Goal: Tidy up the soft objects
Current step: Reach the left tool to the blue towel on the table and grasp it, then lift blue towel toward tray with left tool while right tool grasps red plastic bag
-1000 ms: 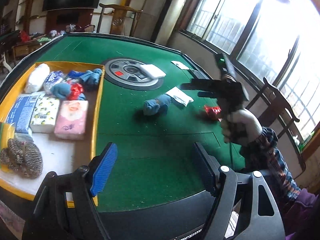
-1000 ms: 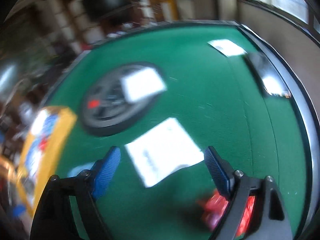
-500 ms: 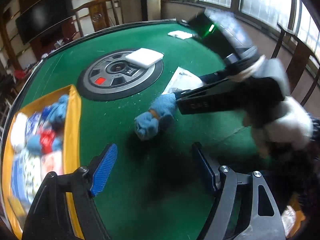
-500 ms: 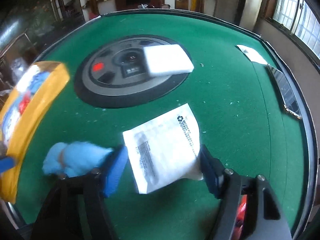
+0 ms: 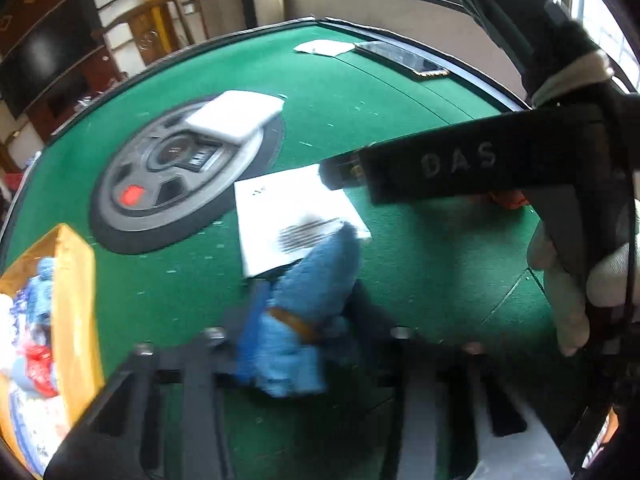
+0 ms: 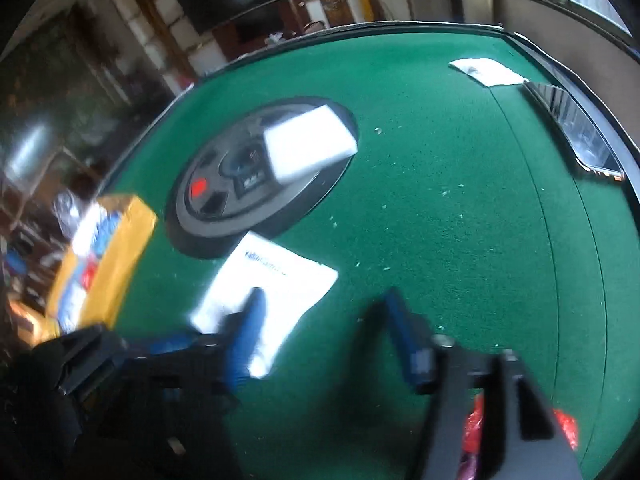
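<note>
A rolled blue cloth (image 5: 308,300) lies on the green table (image 5: 400,128), between the jaws of my left gripper (image 5: 304,332); the jaws stand close on either side of it, but blur hides whether they grip it. A white flat packet (image 5: 288,212) lies just beyond the cloth. My right gripper (image 6: 320,320) is open, hovering over the near right corner of the same packet (image 6: 272,292). Its body shows in the left wrist view (image 5: 460,164). A red crinkly item (image 6: 476,428) lies under the right gripper.
A yellow tray (image 5: 76,280) holding several soft items sits at the left; it also shows in the right wrist view (image 6: 108,248). A round grey hub (image 5: 180,172) with a white pad (image 5: 236,116) sits mid-table. A phone (image 6: 576,136) and a paper (image 6: 484,70) lie at the far right edge.
My left gripper has moved forward onto the blue cloth and its jaws have narrowed around it. My right gripper has shifted right and back off the packet, still open.
</note>
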### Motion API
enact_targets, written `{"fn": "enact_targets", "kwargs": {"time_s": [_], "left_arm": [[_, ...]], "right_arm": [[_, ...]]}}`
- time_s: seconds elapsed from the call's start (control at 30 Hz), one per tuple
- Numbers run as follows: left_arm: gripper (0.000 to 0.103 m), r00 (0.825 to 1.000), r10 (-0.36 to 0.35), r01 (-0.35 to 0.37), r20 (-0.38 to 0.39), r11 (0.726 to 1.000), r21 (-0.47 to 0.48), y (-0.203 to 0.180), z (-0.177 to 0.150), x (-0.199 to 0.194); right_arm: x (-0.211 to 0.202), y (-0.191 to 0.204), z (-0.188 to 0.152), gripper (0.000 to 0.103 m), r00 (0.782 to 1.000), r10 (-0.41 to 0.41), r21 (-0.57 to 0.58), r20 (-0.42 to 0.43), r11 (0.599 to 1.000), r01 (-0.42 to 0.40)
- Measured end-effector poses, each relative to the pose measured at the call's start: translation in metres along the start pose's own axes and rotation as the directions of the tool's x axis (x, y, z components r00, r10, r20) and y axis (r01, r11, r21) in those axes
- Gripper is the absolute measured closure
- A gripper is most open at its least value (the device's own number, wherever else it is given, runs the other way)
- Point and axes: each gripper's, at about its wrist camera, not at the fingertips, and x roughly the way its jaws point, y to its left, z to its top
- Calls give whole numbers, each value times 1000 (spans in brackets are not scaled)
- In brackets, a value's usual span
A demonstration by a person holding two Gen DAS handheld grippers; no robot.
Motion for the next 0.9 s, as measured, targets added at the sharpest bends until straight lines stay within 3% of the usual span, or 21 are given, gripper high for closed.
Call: {"fn": "enact_targets", "kwargs": {"time_s": [0.13,0.2,0.3,0.4,0.53,0.63,0.73,0.9], "left_arm": [[73,996,-74,78,51,994,-76,16,-12,-24],[73,993,-91,99,80,990,-103,20,-18,-37],[73,981,-130,152,144,976,-157,30,-32,-64],[72,966,-142,184,214,965,-190,40,-49,-95],[72,948,-133,211,288,942,-262,67,-79,-134],[72,943,-102,207,317,926,-316,89,-99,-154],[72,947,-73,191,311,910,-369,112,-119,-159],[72,963,-65,193,263,846,-497,142,-153,-145]], "right_arm": [[-14,-7,6,43,997,2,39,76,999,-5],[-19,-9,8,36,994,6,41,105,999,-11],[-11,-1,7,36,997,9,9,79,1000,-10],[-5,6,7,36,998,-21,-33,52,999,22],[-39,-5,7,35,989,-14,4,149,1000,14],[-65,-17,-9,35,991,-6,-4,132,1000,6],[-71,-25,-33,35,983,-163,-97,81,981,170],[-62,-46,-62,35,956,-292,-143,10,946,290]]}}
